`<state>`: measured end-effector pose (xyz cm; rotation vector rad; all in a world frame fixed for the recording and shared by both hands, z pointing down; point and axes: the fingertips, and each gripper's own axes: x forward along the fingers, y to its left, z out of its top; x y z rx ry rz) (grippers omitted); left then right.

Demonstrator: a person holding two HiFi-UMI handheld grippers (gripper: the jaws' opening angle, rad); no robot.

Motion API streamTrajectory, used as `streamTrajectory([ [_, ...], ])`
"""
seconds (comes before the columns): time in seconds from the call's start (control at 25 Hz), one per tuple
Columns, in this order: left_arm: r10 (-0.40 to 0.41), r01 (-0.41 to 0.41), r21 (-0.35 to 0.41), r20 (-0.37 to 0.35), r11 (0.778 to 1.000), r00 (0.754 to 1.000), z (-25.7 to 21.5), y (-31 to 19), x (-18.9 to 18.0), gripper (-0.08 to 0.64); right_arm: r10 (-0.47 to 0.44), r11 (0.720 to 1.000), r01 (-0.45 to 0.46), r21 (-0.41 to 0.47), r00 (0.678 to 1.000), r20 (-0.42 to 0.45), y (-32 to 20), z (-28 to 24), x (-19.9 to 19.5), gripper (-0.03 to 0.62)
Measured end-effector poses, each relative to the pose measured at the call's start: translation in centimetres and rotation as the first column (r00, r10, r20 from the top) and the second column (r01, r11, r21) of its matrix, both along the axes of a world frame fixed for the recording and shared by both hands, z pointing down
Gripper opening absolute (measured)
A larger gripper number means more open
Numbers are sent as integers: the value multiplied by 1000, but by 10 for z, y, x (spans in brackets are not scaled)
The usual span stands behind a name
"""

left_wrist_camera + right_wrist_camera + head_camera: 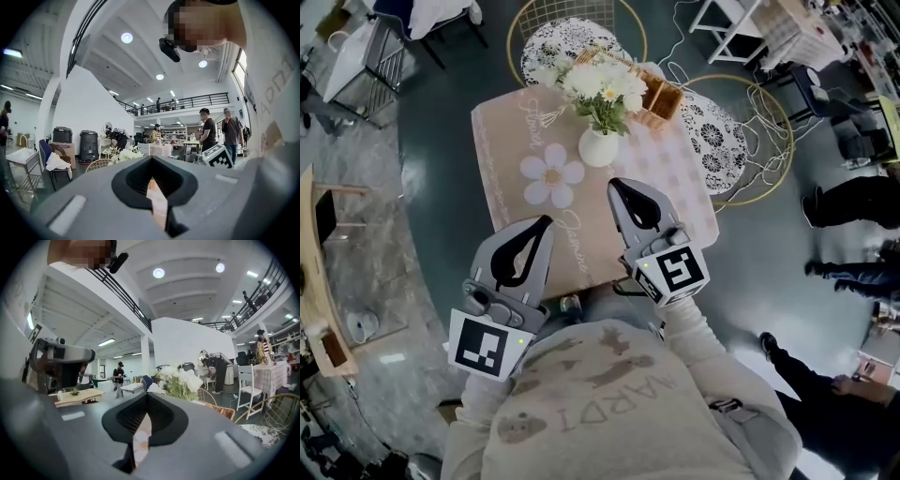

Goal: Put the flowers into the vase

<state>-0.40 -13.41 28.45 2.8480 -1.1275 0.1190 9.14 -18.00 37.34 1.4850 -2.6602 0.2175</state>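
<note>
Beige cloth with a printed daisy was spread over the small table (502, 141). The white vase (598, 148) was stood near the table's far edge, with the flowers (605, 89) already seated in it. A wicker basket (663, 98) was set just beside them. The left gripper (547, 221) and right gripper (614, 186) were held clenched, with nothing grasped, well short of the vase.

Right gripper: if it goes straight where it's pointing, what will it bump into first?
Probably the white flowers in the white vase: the right gripper, jaws together and empty, points across the table at them, with nothing seen between. Height is hard to judge.
</note>
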Motion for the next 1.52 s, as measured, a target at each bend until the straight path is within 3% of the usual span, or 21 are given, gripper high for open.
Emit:
streamTrajectory([
  [0.32, 21, -20, 62, -15, 998, 1000, -17, 56, -9, 0, -101, 993, 99, 71, 995, 24, 82, -58, -35, 26],
  [0.8, 76, -72, 94, -40, 993, 996, -33, 142, -24, 0, -121, 984, 115, 139, 992, 42, 187, -107, -70, 26],
  [1.08, 72, -67, 81, -59, 994, 996, -36, 157, -36, 0, -137, 979, 128, 156, 989, 52, 209, -118, -84, 26],
  [1.52, 68, -59, 95, -92, 994, 993, -48, 145, -32, 0, -155, 976, 143, 166, 986, 62, 202, -133, -83, 26],
])
